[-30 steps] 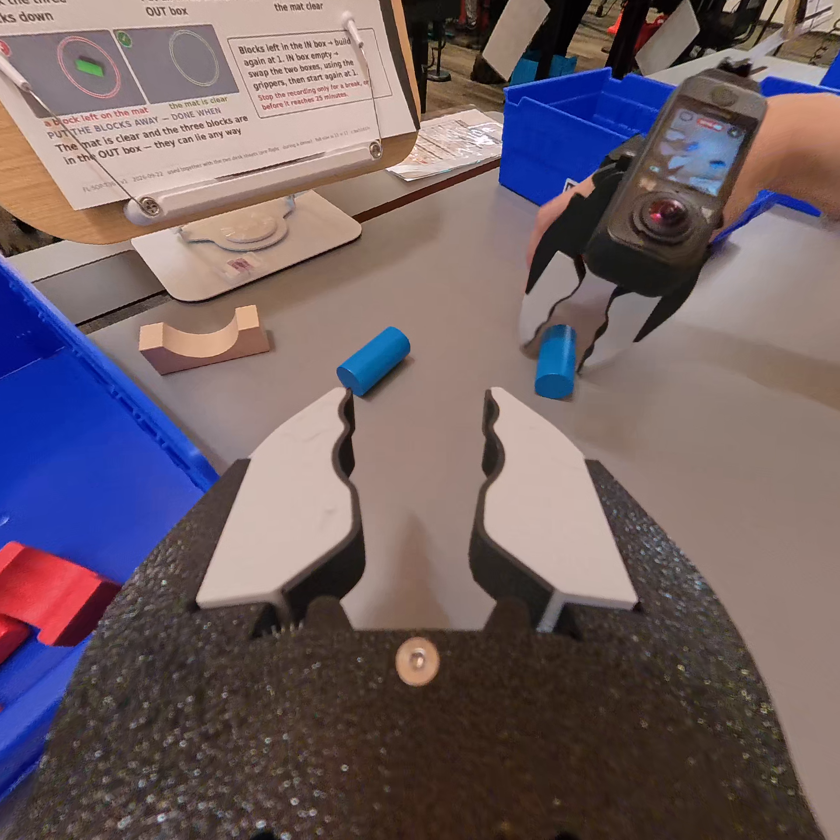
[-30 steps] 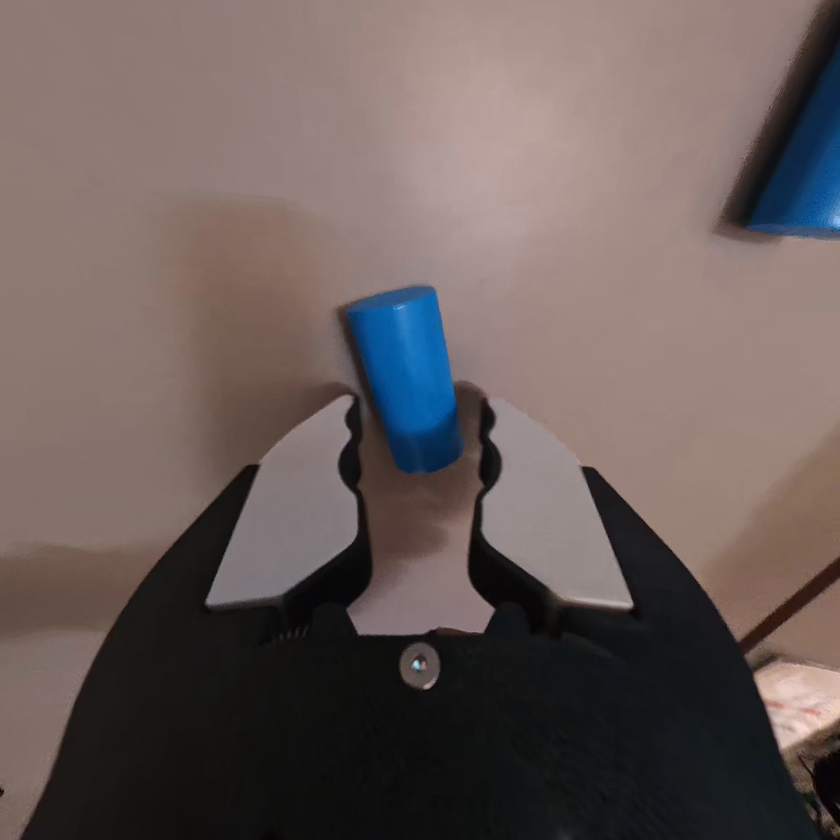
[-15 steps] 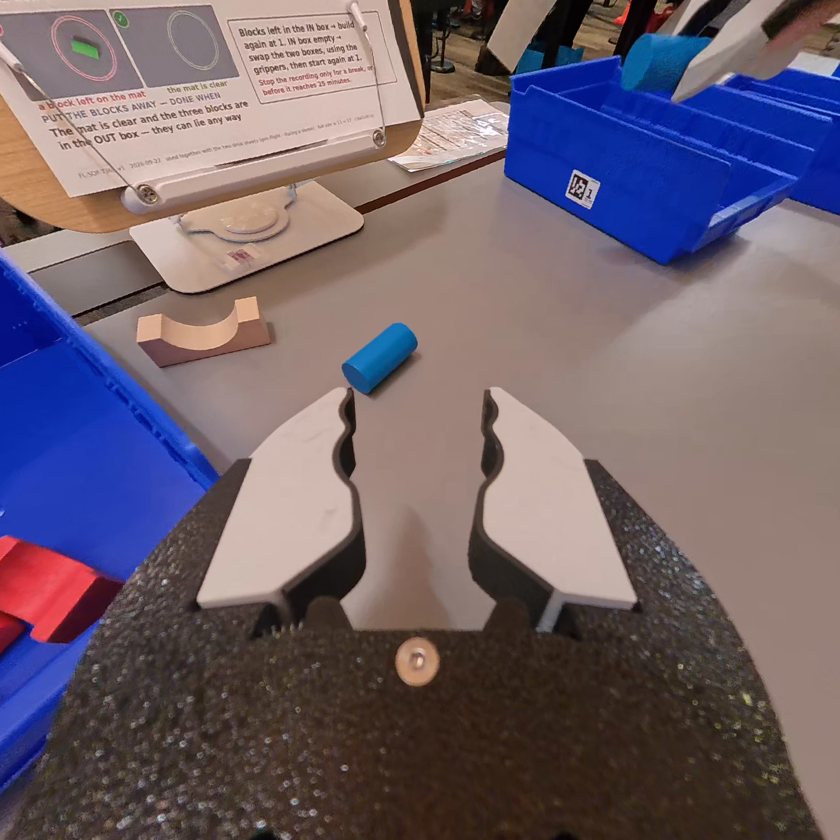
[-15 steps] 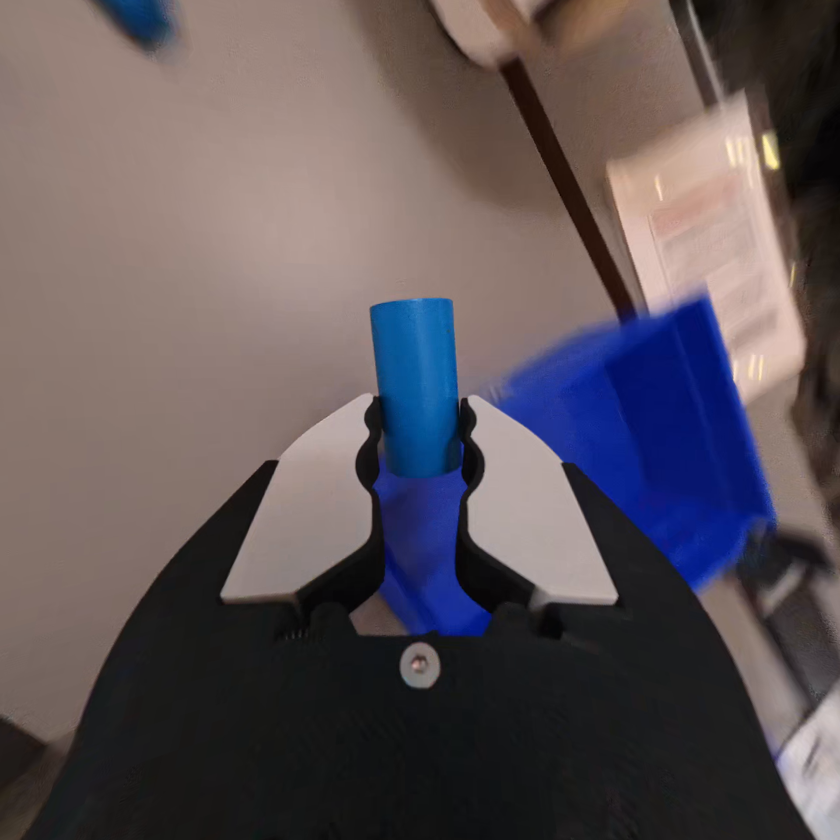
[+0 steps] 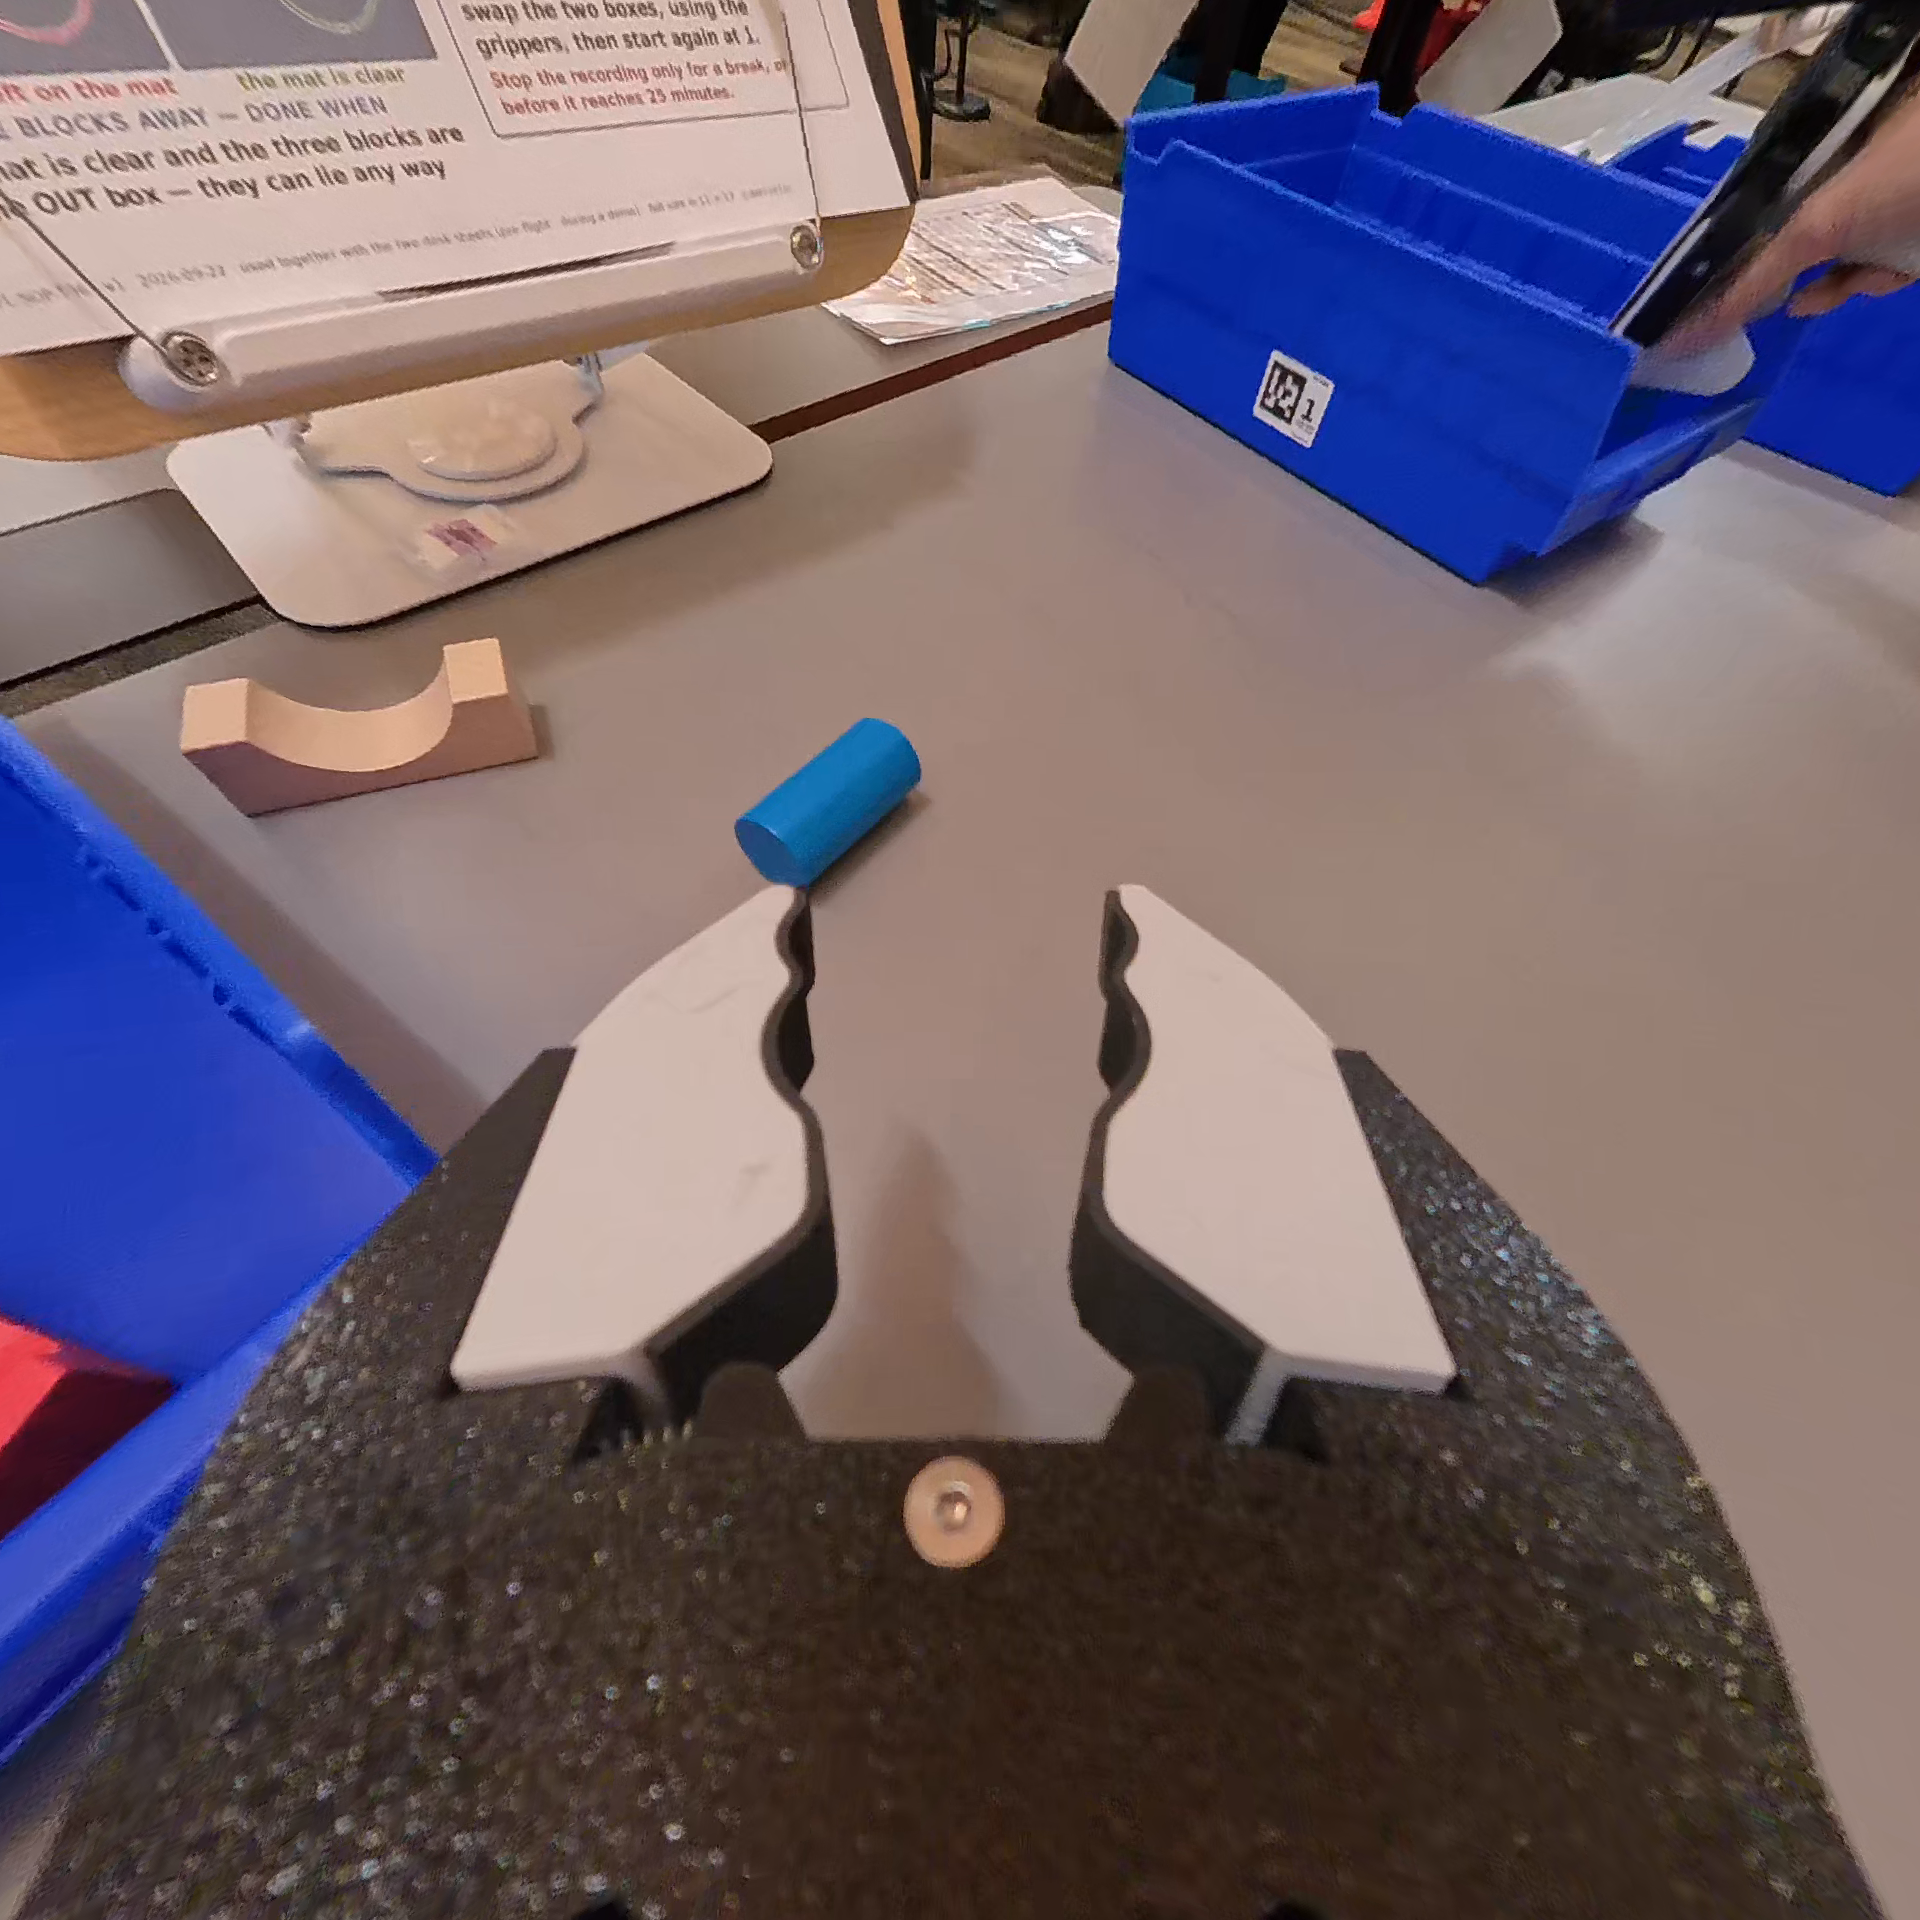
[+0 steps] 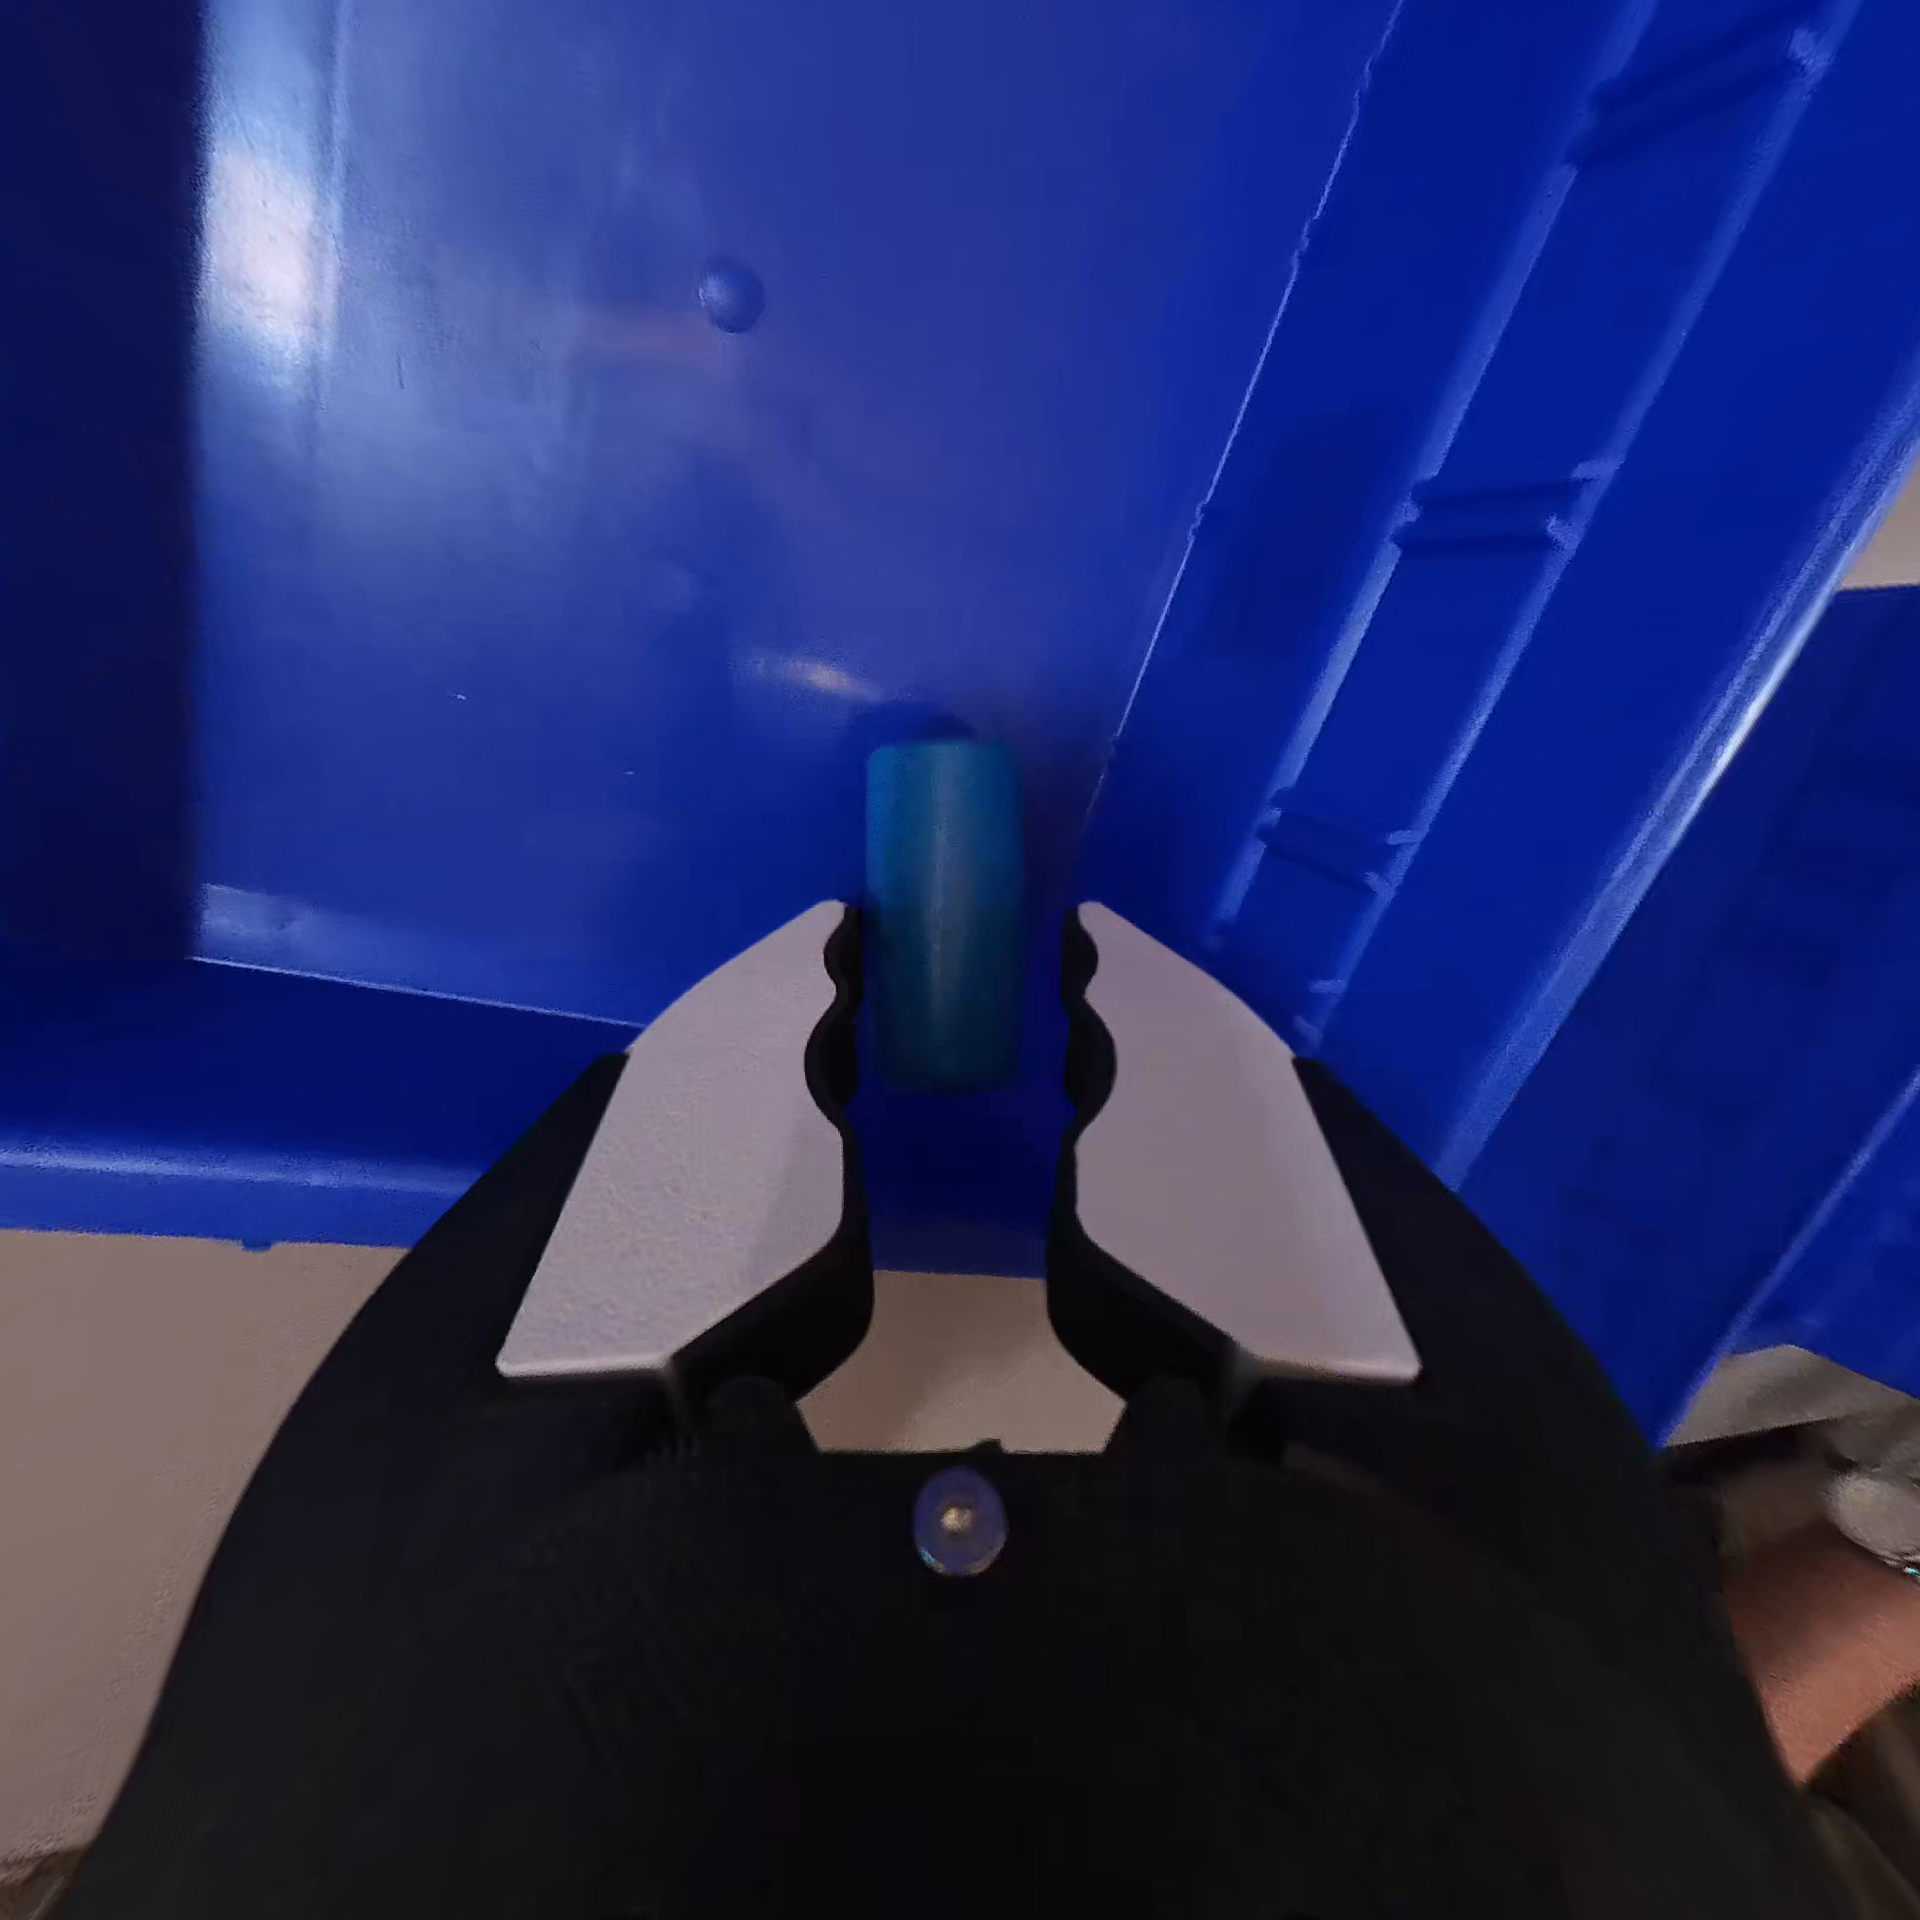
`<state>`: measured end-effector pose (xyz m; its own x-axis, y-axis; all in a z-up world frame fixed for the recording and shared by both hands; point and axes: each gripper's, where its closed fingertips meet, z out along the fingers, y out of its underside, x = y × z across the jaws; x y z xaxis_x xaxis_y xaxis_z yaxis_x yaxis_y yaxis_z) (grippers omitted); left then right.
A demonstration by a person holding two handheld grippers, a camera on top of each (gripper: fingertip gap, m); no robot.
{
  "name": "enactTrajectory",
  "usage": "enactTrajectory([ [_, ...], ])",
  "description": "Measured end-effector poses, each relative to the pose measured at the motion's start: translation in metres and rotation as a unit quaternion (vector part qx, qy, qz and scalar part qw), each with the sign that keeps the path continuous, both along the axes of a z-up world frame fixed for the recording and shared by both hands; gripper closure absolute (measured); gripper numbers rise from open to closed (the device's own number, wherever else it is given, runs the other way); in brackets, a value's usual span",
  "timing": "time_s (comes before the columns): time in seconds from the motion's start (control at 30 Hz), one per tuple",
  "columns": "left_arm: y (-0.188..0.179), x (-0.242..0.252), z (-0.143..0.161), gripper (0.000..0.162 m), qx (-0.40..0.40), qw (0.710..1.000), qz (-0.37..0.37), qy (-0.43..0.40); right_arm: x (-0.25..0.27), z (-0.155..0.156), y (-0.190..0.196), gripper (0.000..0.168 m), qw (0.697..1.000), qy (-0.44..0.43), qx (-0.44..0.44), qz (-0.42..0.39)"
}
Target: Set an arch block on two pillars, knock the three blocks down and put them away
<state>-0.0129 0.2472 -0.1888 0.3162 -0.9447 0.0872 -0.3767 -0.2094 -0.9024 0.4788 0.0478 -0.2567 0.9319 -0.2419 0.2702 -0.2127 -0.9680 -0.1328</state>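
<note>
My left gripper (image 5: 956, 904) is open and empty, low over the grey table (image 5: 1351, 935). A blue cylinder (image 5: 828, 800) lies on its side just beyond its left fingertip. A wooden arch block (image 5: 358, 727) lies farther left. My right gripper (image 6: 961, 914) is inside the blue bin (image 6: 520, 520), its jaws a little wider than a second blue cylinder (image 6: 940, 925). That cylinder sits between the fingertips, with a gap beside it, near the bin's floor and ribbed side wall (image 6: 1455, 520). The right gripper also shows in the left wrist view (image 5: 1694, 358), reaching into the bin (image 5: 1403, 343).
A document stand with a printed sheet (image 5: 468, 260) stands at the back left on a white base (image 5: 468, 488). Another blue bin (image 5: 156, 1039) at the left edge holds a red block (image 5: 62, 1423). Papers (image 5: 987, 260) lie behind the table. A hand (image 5: 1860, 239) holds the right gripper. One gripper's finger ends stand about 55 cm off the other's.
The right gripper shut on a cylinder on the table, carried it to the right bin, and its jaws have now widened off it. The left gripper has moved slightly toward the other cylinder.
</note>
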Motion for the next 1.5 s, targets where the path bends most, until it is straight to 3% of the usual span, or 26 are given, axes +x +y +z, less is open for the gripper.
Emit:
enactTrajectory([
  [0.13,0.002,-0.002,-0.003,0.11,0.001,1.0,0.007,0.008,-0.008,0.016,0.01,0.12,0.999,-0.021,0.015,0.024],
  [0.27,0.004,-0.002,0.002,0.11,-0.008,1.0,0.011,-0.008,-0.059,0.085,0.06,0.113,0.981,-0.069,0.13,0.123],
  [0.33,0.004,-0.003,0.007,0.111,-0.004,1.0,0.013,-0.016,-0.125,0.12,0.099,0.114,0.946,-0.048,0.22,0.235],
  [0.4,0.004,-0.003,0.015,0.112,-0.001,0.999,0.017,-0.036,-0.202,0.135,0.129,0.112,0.888,-0.018,0.262,0.376],
  [0.5,0.003,-0.003,0.027,0.111,-0.004,0.998,0.017,-0.061,-0.299,0.127,0.166,0.109,0.806,0.0,0.291,0.515],
  [0.6,0.001,-0.01,0.039,0.111,0.0,0.997,0.025,-0.077,-0.359,0.094,0.199,0.107,0.745,0.003,0.258,0.615],
  [0.67,0.0,-0.016,0.048,0.111,0.014,0.996,0.025,-0.079,-0.378,0.074,0.226,0.108,0.723,-0.011,0.244,0.646],
  [0.73,0.0,-0.023,0.056,0.111,0.038,0.996,0.03,-0.076,-0.398,0.054,0.244,0.109,0.714,0.037,0.232,0.66],
  [0.9,0.007,-0.038,0.067,0.112,0.062,0.993,0.046,-0.09,-0.425,0.007,0.257,0.119,0.711,0.16,0.152,0.668],
  [1.13,0.025,-0.056,0.066,0.114,0.025,0.989,0.072,-0.123,-0.426,-0.029,0.269,0.136,0.718,0.143,0.093,0.675],
  [1.3,0.025,-0.056,0.066,0.115,-0.018,0.985,0.062,-0.158,-0.407,-0.023,0.264,0.136,0.747,0.08,0.074,0.656],
  [1.43,0.022,-0.055,0.063,0.116,-0.061,0.979,0.072,-0.182,-0.376,0.02,0.248,0.136,0.801,0.076,0.143,0.576],
  [1.5,0.022,-0.051,0.062,0.121,-0.078,0.97,0.086,-0.212,-0.344,0.05,0.236,0.136,0.846,0.066,0.188,0.494],
])
